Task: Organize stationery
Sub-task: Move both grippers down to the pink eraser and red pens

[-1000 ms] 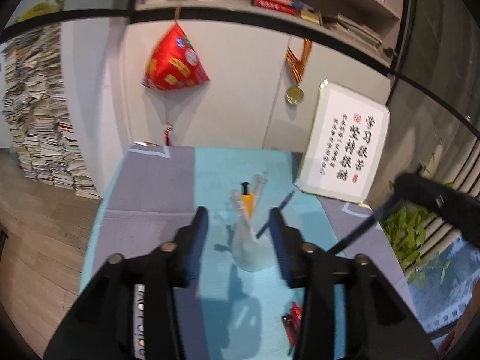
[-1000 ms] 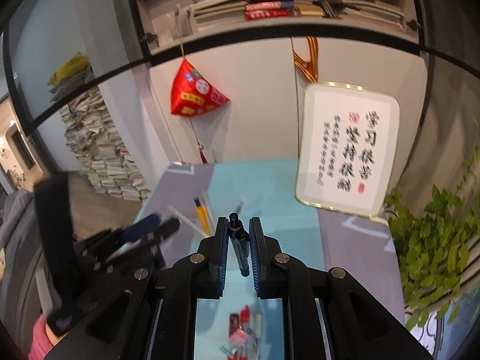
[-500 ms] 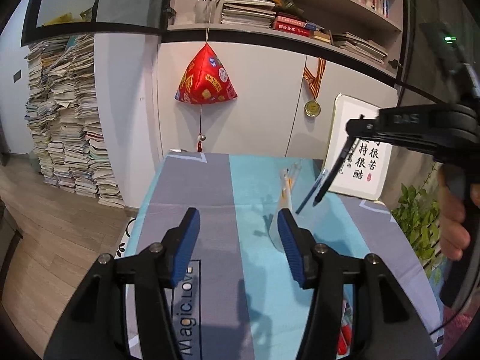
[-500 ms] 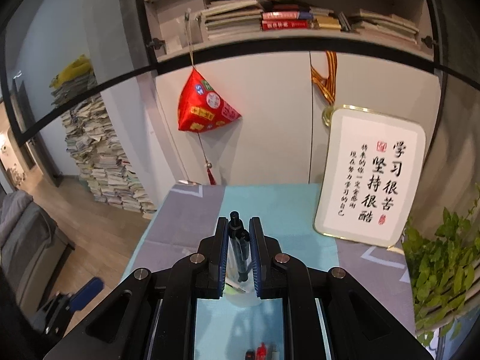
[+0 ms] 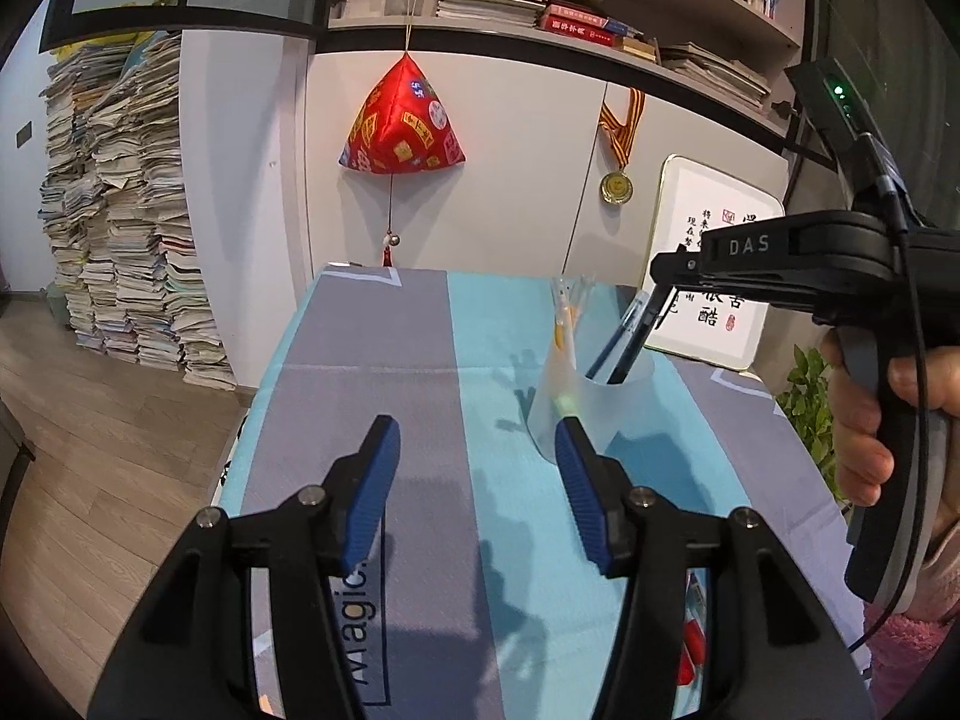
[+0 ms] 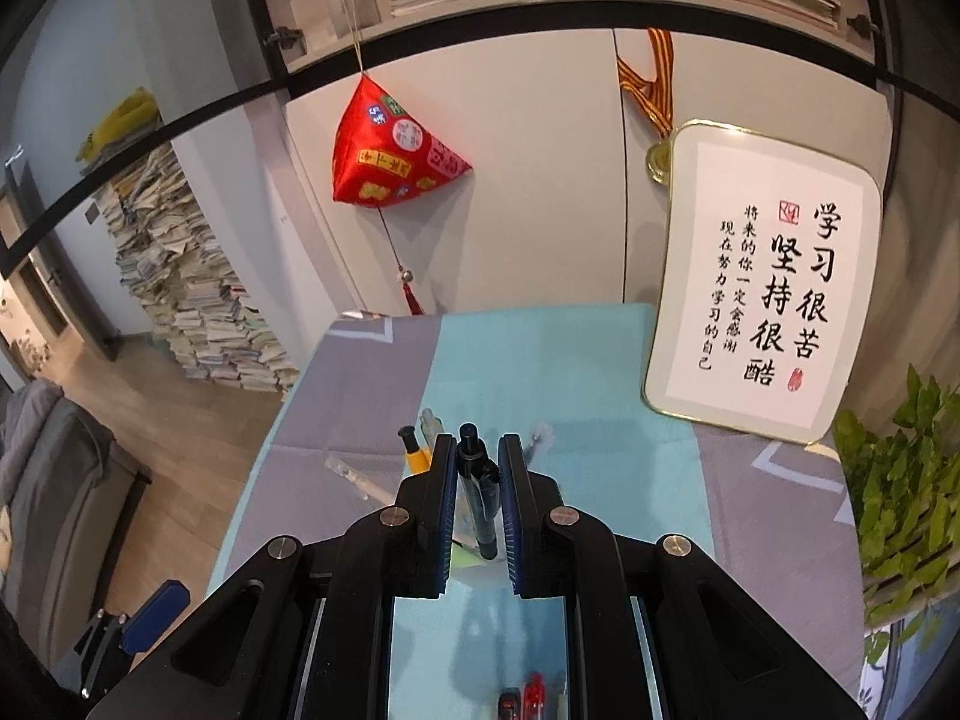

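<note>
right gripper (image 6: 477,498) clamped on pen (image 6: 477,483) over cup (image 5: 591,402) | left gripper (image 5: 474,480) wide apart, empty | risk: pen snagged rim, tipped cup

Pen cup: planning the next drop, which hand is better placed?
Right. Its tool is shut on a pen directly above the cup; the left tool is open, holding nothing.

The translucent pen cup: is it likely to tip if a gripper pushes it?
Probably yes. The pen cup looks like thin, light plastic, and the pens lean out above its rim. It stands free on smooth cloth, so it might also slide.
</note>
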{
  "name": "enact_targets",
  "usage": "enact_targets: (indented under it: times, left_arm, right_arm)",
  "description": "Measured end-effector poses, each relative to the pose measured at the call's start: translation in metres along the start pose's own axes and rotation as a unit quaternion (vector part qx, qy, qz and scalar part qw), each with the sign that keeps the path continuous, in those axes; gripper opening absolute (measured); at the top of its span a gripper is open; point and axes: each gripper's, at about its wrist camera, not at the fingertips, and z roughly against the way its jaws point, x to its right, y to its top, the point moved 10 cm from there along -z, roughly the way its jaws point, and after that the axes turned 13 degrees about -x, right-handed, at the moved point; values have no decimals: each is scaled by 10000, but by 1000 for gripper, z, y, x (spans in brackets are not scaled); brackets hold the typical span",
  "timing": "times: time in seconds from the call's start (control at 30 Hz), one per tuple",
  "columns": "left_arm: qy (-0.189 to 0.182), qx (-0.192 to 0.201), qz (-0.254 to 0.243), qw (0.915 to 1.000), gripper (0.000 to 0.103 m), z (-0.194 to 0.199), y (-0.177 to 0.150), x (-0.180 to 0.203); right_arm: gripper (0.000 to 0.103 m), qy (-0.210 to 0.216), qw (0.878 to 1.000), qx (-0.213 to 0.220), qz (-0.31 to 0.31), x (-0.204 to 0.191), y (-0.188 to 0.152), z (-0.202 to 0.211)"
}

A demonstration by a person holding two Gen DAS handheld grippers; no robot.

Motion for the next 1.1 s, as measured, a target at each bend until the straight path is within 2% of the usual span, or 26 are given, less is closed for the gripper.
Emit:
enact_targets:
  times: [0.6, 0.67, 0.73, 0.77, 0.87, 1.1]
  left_arm:
    - [7, -220, -54, 9997, 53, -10, -10, 6]
    - [16, -255, -78, 9996, 53, -12, -13, 7]
    - [14, -293, -111, 9995, 53, -14, -16, 9]
    - [9, -314, -125, 9994, 53, -15, -17, 10]
    - [-13, -420, -154, 9990, 53, -21, -23, 16]
    - [-230, -697, -483, 9961, 53, -32, -45, 48]
  right_arm:
    - [14, 79, 9992, -385, -69, 7, -16, -21]
    - [16, 90, 9991, -410, -26, 7, -20, -16]
    - [24, 132, 9992, -372, 34, 7, -25, -6]
    - [25, 112, 9993, -364, 63, 8, -28, -2]
    - [25, -12, 9987, -487, 179, 15, -47, 4]
    - [25, -221, 9926, -1160, 266, 46, -111, -12]
